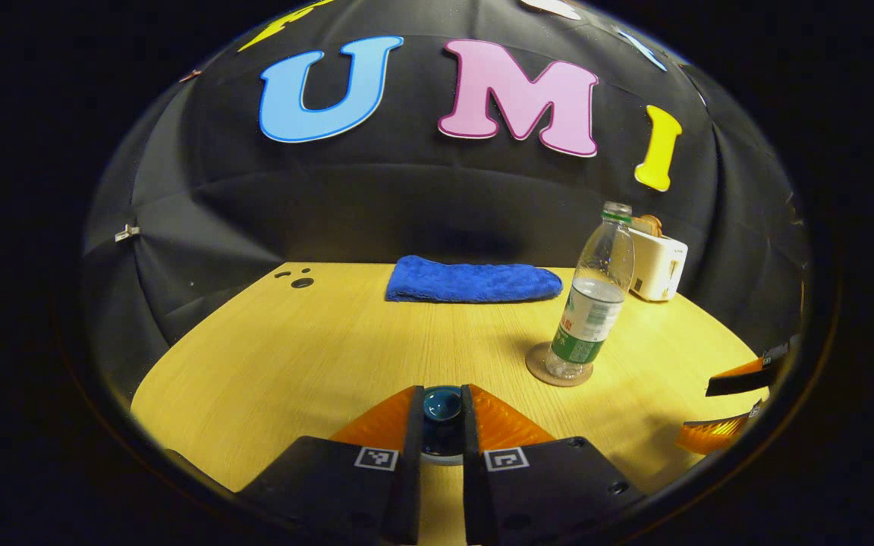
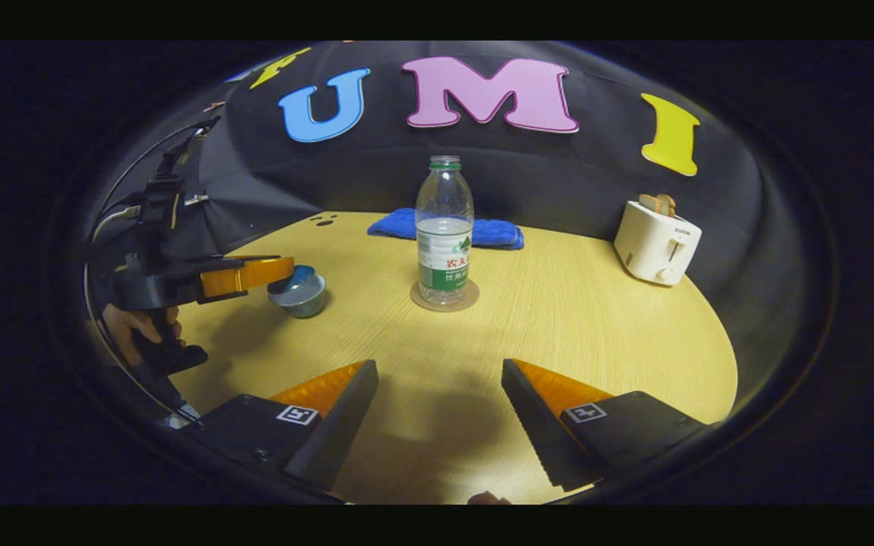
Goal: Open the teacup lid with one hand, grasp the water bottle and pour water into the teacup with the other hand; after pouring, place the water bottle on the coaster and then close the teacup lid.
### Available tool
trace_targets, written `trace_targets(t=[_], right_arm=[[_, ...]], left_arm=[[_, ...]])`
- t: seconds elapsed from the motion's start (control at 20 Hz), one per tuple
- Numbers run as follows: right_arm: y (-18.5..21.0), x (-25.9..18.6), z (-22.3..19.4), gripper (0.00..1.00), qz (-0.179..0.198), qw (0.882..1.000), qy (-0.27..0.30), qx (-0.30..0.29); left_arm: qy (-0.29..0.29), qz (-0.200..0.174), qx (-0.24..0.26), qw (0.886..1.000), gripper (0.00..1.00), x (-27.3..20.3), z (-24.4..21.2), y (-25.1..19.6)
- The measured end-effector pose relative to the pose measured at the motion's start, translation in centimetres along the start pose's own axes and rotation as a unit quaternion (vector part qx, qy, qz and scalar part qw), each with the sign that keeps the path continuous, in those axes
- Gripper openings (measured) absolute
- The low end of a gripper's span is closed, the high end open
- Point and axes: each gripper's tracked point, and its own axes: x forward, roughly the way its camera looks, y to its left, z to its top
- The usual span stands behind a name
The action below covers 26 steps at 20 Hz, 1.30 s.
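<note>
Water bottle [image 2: 444, 227] stands on coaster [image 2: 472, 297], cloth [image 2: 495, 233] behind it.

Both cameras low over the table [image 1: 293, 356] — facing the wall — shared water bottle [image 2: 444, 227]

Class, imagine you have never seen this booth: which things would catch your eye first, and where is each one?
The water bottle, uncapped, stands upright on a round coaster mid-table. Nearer, the left gripper has its orange fingers closed on the teacup lid. Along the back edge lie a blue towel and, to the right, a white toaster with bread in it.
</note>
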Motion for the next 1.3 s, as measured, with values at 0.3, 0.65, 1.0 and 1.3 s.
trace_targets(t=[0.3, 0.65, 1.0, 1.3], right_arm=[[1.0, 0.1, -0.4, 1.00, 0.000, 1.000, 0.006, 0.005], [1.2, -0.4, 0.7, 1.00, 0.002, 1.000, -0.002, 0.010], [-0.2, -3.4, 6.3, 1.00, -0.003, 0.999, -0.045, 0.015], [-2.0, -9.7, 16.2, 1.00, -0.005, 0.989, -0.145, 0.017]], left_arm=[[0.007, -0.003, 0.015, 1.000, 0.31, 0.6, -1.4, -0.2], [-0.005, 0.006, 0.028, 1.000, 0.50, -0.3, -0.5, 0.1], [-0.058, 0.032, 0.036, 0.997, 0.99, -7.1, 5.9, 0.9], [-0.123, 0.051, 0.010, 0.991, 0.98, -15.6, 14.4, -1.9]])
